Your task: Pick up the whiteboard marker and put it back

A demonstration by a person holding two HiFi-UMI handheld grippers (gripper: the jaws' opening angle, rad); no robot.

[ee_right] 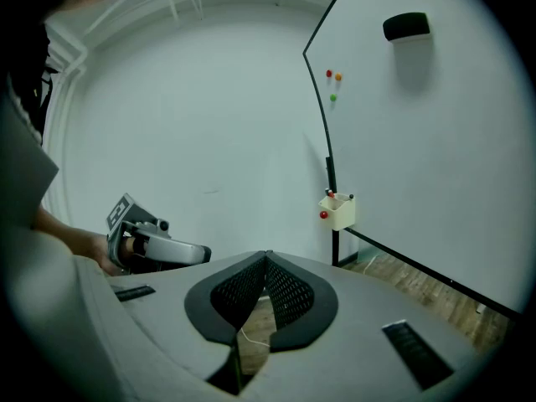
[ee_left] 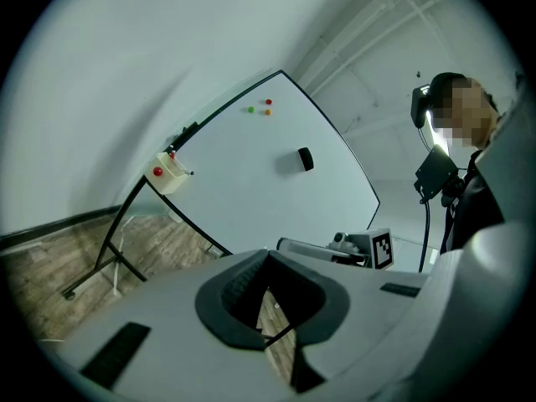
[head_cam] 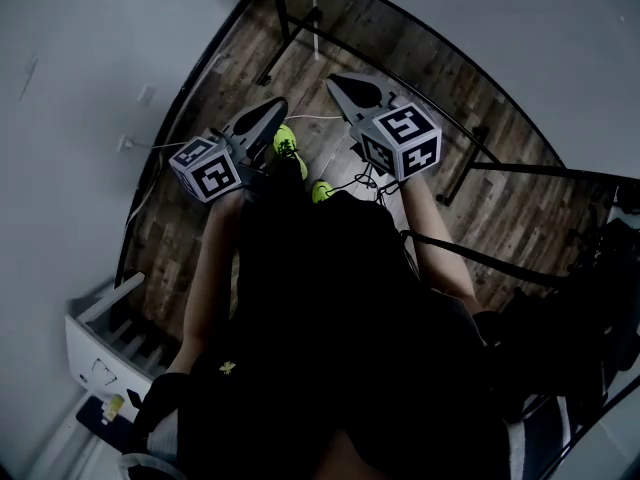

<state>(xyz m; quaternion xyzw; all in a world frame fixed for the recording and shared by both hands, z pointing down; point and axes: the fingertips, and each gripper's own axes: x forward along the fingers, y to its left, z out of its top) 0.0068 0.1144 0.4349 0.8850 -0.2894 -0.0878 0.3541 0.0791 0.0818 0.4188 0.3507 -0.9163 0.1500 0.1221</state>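
Presently both tools are held out in front of the person [head_cam: 330, 348], apart from each other and well short of the board. Left gripper [ee_left: 268, 256]: its two grey moulded jaws stand together, the dark ribbed pads meeting at the tips with only a narrow wedge-shaped slot behind them; nothing lies between them. Right gripper [ee_right: 266, 256]: same condition, jaws closed tip to tip, the black pads showing a fine mesh-like texture, and no object in the grip. Each tool carries a cube [head_cam: 405, 140] faced with black-and-white square markers. The whiteboard [ee_right: 435, 141] is a large, smooth, pale panel with a thin black edge, mounted on a black tubular metal stand [ee_right: 335, 245]. A small cream box-shaped holder [ee_right: 338, 213] is fixed at a lower corner of the board, with a round red magnet [ee_right: 324, 215] on its front. The whiteboard marker [ee_right: 331, 194] sits upright in that holder, only its red end showing above the rim beside a second, dark tip [ee_right: 350, 196]; both are too small for further detail. Higher on the board are a black oblong eraser [ee_right: 406, 26] and three small round magnets [ee_right: 332, 75], red, orange and green, closely grouped. The floor [head_cam: 480, 208] is of matt wood-grain planks in mixed brown tones. The person wears dark clothing and bright yellow-green shoes [head_cam: 287, 146], seen between the two tools in the head view.
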